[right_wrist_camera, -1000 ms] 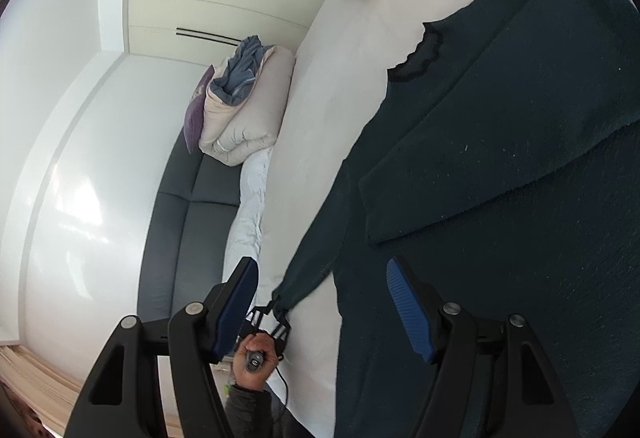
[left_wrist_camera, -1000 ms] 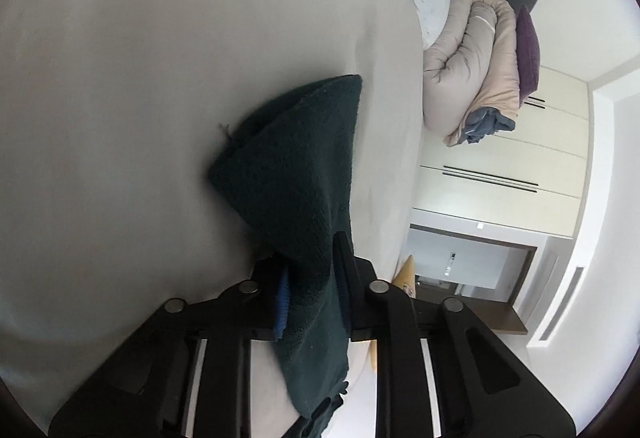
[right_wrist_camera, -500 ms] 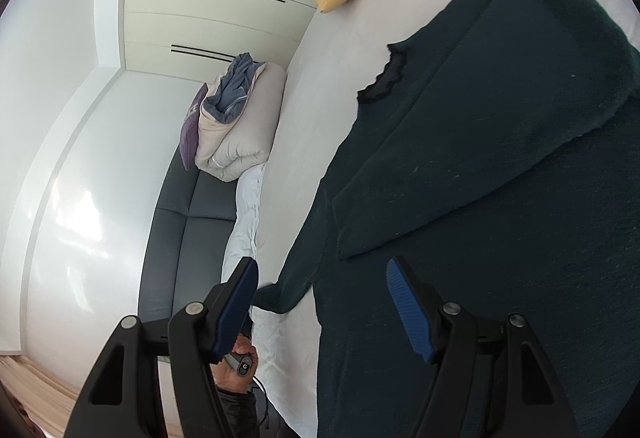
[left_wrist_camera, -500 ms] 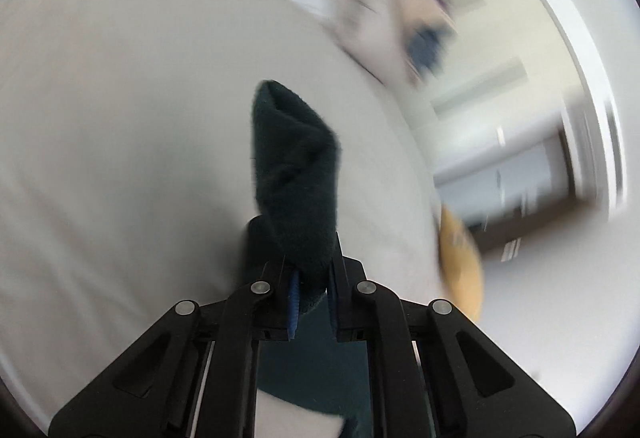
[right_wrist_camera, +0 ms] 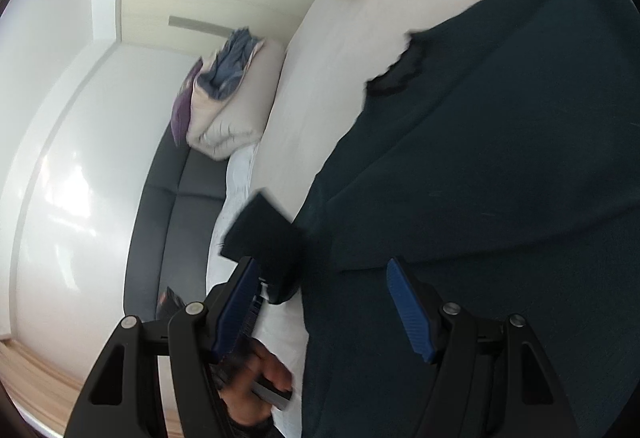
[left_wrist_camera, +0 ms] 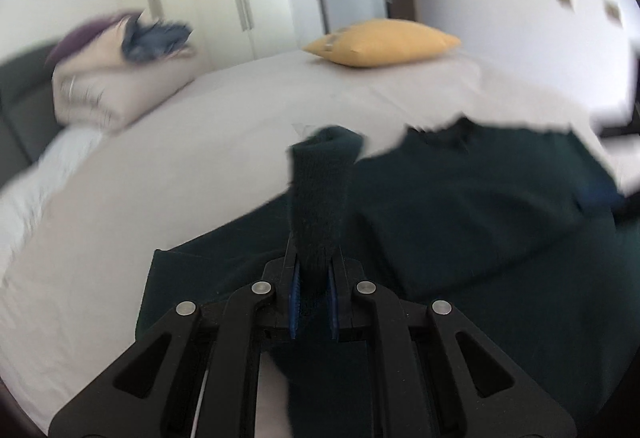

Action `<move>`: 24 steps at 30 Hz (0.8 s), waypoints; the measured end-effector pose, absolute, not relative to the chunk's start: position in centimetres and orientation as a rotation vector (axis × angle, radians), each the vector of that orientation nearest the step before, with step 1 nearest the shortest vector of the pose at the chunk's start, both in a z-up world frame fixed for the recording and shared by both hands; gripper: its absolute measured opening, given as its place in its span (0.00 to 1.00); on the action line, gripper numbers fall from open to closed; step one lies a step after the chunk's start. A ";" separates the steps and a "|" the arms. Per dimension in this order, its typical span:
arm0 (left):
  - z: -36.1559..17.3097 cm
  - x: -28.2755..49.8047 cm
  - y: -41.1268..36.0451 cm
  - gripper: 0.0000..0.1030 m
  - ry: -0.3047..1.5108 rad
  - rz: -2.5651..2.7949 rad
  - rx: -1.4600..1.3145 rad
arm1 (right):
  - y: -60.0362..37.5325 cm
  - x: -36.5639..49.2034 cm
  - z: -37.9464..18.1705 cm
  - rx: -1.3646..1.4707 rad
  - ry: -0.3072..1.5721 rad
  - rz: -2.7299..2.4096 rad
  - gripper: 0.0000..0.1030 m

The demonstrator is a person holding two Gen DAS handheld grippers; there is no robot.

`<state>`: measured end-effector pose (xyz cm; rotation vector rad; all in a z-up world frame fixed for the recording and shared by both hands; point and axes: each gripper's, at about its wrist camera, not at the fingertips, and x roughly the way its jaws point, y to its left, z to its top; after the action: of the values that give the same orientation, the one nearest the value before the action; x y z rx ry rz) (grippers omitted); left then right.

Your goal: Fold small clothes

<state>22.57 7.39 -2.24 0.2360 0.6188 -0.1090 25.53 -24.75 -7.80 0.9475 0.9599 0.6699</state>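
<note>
One sleeve cuff [left_wrist_camera: 320,194] is all I have, pinched in the left gripper [left_wrist_camera: 313,302], jaws nearly pressed together on it. The dark sweater [left_wrist_camera: 480,222] lies flat on the bed [left_wrist_camera: 160,178], lower right of the left view. My right gripper [right_wrist_camera: 324,302] hovers over its body, jaws spread and empty. If the cuff slips or drags, I judge the earlier fold could pull askew.

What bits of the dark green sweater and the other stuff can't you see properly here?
- Sweater: right wrist view, far side cut off by the picture edge.
- Sleeve end: left wrist view, hidden inside the left gripper.
- Folded bedding pile: left wrist view, motion-blurred.
- Hand: right wrist view, partly behind the gripper frame.
</note>
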 end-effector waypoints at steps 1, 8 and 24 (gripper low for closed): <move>-2.6 22.3 6.4 0.09 0.605 -0.111 0.275 | -23.7 26.2 -7.8 0.943 0.974 0.692 0.69; -5.2 18.2 2.8 0.09 0.519 -0.120 0.485 | -16.0 29.8 -9.6 0.979 1.118 0.822 0.69; -6.8 16.8 1.2 0.11 0.491 -0.118 0.625 | -13.5 32.0 -9.4 0.861 1.173 0.795 0.10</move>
<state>16.79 1.20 -6.82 0.6254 0.4913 -0.1177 32.03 -13.53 -9.43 0.8605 1.1735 0.7953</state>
